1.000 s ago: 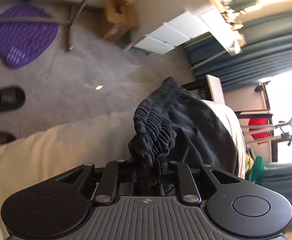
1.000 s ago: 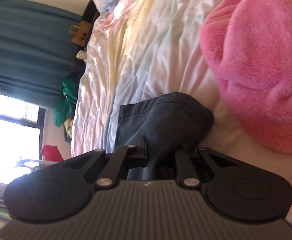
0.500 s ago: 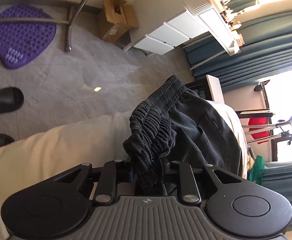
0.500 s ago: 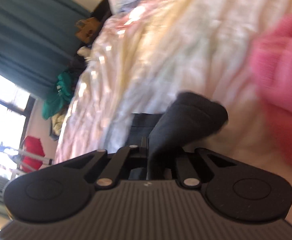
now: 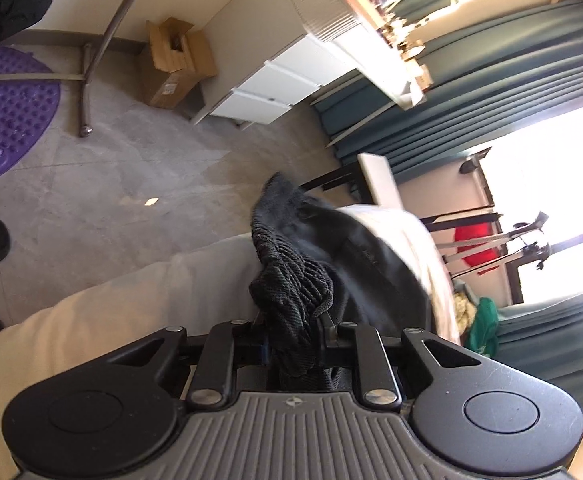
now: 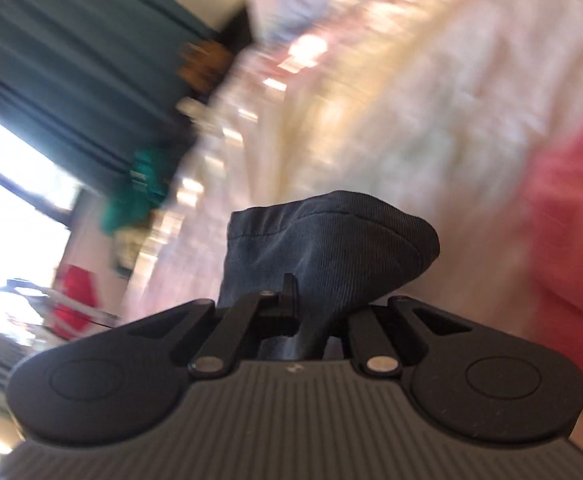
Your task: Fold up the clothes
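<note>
A pair of dark grey shorts with a ribbed elastic waistband (image 5: 291,276) hangs between both grippers over the edge of a bed. My left gripper (image 5: 295,332) is shut on the bunched waistband, and the rest of the shorts (image 5: 375,276) spreads away to the right. My right gripper (image 6: 311,312) is shut on a folded part of the shorts' fabric (image 6: 331,240), held above the pale bedsheet (image 6: 411,100). The right wrist view is blurred by motion.
A pink fluffy blanket (image 6: 571,220) lies on the bed at the right. Off the bed are a grey floor (image 5: 131,184), a purple mat (image 5: 7,112), a cardboard box (image 5: 175,64), a white drawer unit (image 5: 275,80) and teal curtains (image 5: 511,72).
My right gripper has lifted and swung with the fabric, so the pink blanket has slid right and the view has blurred. My left gripper has shifted slightly with the waistband.
</note>
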A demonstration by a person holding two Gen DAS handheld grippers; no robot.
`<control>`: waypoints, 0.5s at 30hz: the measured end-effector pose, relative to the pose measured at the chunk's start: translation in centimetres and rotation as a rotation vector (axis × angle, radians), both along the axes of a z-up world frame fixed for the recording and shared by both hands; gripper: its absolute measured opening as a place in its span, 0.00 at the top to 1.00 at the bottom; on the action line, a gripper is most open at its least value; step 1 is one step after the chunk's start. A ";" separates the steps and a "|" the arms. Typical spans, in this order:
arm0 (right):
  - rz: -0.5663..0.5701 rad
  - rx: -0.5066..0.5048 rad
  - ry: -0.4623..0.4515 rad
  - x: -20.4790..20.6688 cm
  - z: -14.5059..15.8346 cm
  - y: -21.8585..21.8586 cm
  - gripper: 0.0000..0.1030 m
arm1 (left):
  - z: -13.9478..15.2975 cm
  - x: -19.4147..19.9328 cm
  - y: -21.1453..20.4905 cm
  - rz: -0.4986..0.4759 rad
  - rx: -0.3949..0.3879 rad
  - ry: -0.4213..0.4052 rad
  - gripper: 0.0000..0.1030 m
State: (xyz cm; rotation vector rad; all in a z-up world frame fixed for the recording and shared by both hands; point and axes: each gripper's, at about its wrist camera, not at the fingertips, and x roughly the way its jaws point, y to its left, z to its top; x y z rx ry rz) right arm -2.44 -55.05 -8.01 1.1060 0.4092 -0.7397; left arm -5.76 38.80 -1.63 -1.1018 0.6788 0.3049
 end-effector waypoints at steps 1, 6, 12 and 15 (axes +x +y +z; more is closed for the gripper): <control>-0.016 0.033 0.072 -0.7 -1.8 -0.1 0.94 | -0.4 -0.1 0.1 -0.008 0.002 0.023 0.80; -0.025 0.051 0.109 -1.3 -3.2 0.5 0.92 | -2.4 -0.5 0.8 -0.012 -0.012 0.042 0.77; -0.014 0.013 0.095 -1.4 -2.5 1.1 0.85 | -2.5 -1.0 0.6 -0.077 0.090 0.052 0.57; -0.014 -0.038 0.077 -1.6 -1.6 1.4 0.43 | -1.3 -1.6 -0.3 -0.121 0.212 0.079 0.28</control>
